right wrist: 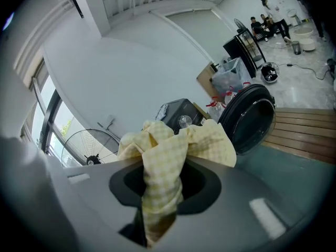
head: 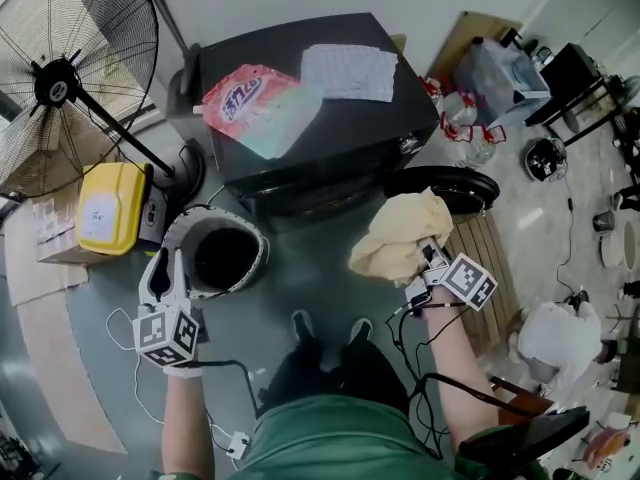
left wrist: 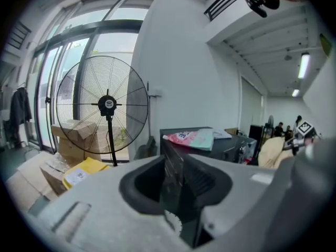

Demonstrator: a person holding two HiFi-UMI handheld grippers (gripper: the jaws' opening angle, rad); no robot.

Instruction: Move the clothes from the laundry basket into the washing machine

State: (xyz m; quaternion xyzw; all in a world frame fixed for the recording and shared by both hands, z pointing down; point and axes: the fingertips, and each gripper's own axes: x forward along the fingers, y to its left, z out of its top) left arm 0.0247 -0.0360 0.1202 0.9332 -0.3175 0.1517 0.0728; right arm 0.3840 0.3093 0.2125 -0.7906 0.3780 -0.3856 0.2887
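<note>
The right gripper (right wrist: 157, 196) is clenched on a pale yellow checked cloth (head: 398, 236), which bunches up above its jaws. It is held in the air in front of the black washing machine (head: 320, 108), just beside the machine's round door (head: 447, 190), which stands open. The left gripper (left wrist: 177, 159) has its jaws pressed together with nothing between them, and it hangs at the near rim of the white laundry basket (head: 178, 230). A pink bag (head: 255, 103) lies on top of the machine.

Pale-yellow checked cloth (head: 400, 236), black washing machine (head: 330, 138), pink-and-teal bag (head: 258, 106).
</note>
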